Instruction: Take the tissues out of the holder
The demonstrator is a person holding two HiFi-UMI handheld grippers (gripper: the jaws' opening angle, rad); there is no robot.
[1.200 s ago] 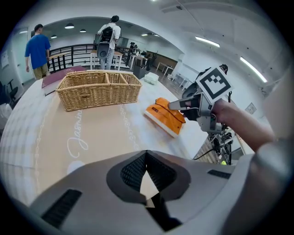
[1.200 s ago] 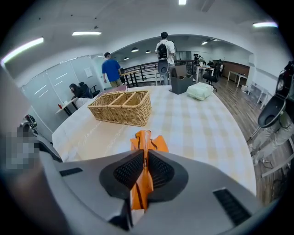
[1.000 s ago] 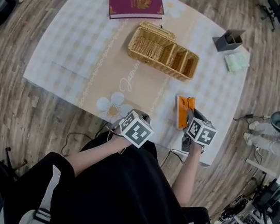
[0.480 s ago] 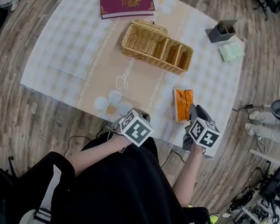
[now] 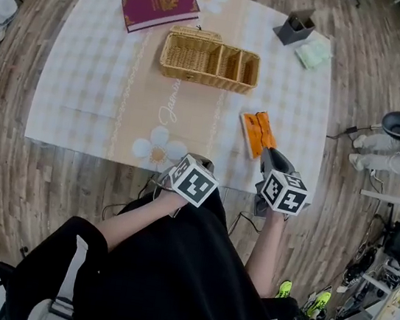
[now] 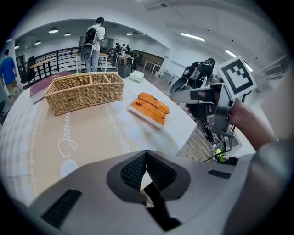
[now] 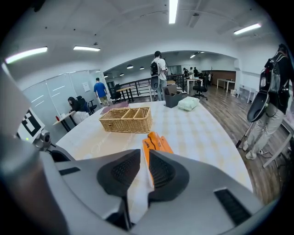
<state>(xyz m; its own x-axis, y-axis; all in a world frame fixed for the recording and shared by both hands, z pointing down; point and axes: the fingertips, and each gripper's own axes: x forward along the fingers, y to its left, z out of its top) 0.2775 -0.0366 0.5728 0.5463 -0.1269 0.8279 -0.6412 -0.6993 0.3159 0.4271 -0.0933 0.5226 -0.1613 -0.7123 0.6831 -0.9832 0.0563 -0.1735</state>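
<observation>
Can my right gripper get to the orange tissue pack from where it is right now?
Probably yes. The orange tissue pack lies in the open just ahead of the right gripper, with nothing in the way. Its jaws have just been closing on nothing and would likely need to open wider.

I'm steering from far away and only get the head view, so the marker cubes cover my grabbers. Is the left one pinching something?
Observer: No. In the left gripper view the left gripper has its jaws together with nothing between them.
Operator: And the right one?
Observer: The right gripper has just been closing its jaws. A narrow gap is left, nothing is pinched in it, and the orange tissue pack shows through it.
Operator: Is anybody past the far side?
Observer: Yes, a person with a backpack stands beyond the table, back turned.
</observation>
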